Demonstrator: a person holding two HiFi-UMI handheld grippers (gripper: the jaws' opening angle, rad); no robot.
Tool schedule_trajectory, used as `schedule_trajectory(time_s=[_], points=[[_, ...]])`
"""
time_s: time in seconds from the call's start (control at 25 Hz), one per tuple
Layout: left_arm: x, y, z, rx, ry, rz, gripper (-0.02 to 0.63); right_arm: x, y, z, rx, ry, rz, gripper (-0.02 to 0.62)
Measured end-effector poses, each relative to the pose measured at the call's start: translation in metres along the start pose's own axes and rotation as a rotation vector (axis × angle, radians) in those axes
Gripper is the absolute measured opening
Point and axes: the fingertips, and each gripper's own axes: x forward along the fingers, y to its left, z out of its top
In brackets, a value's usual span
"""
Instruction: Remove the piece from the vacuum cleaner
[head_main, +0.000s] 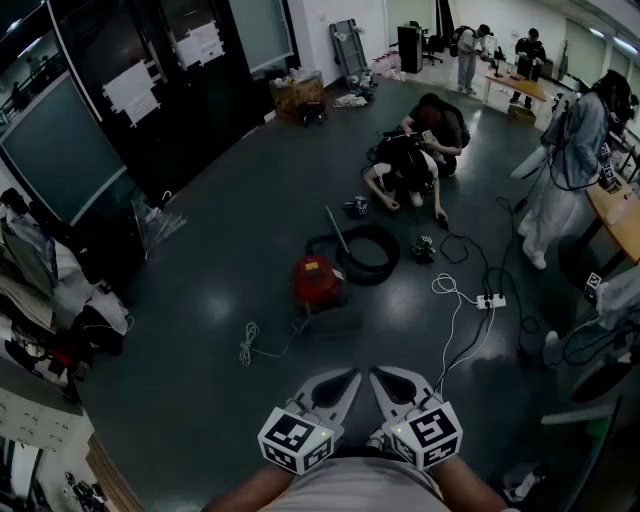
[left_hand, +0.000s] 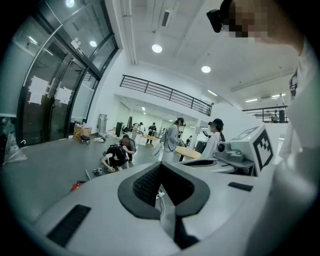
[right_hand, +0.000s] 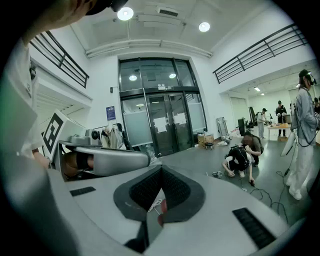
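Ok, both tools pressed shut on nothing, held close to the body, left tool (head_main: 348, 378) and right tool (head_main: 383, 378), w/ the vacuum cleaner (head_main: 315, 279) on the floor (head_main: 220, 250) well ahead, hose (head_main: 372, 262) coiled just behind it, metal tube (head_main: 335, 228) lying across the coil. Risk imo: on approach a foot snags the white cord (head_main: 249, 344) or the power strip (head_main: 490, 301) lead and drags the vac, or a tool bumps the ppl crouched (head_main: 420, 165) just beyond it. Count: 2 tools, 1 vac, 1 hose, 1 tube, 1 cord, 1 strip, 2 crouchers, 1 person standing (head_main: 575, 140) at rt.
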Motion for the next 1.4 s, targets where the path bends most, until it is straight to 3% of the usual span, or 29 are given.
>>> schedule_trajectory(time_s=[0.64,0.84,1.4], points=[[0.010,-0.002,-0.007,0.006,0.011,0.000,0.006,0.000,-0.006,-0.007,-0.018,0.008,0.018,0.014],[0.009,-0.001,-0.007,-0.004,0.002,0.006,0.006,-0.003,-0.007,-0.006,0.024,-0.012,0.057,0.014],[0.033,0.024,-0.013,-0.031,-0.007,0.116,0.006,0.013,-0.044,-0.005,0.035,-0.032,0.134,0.014]])
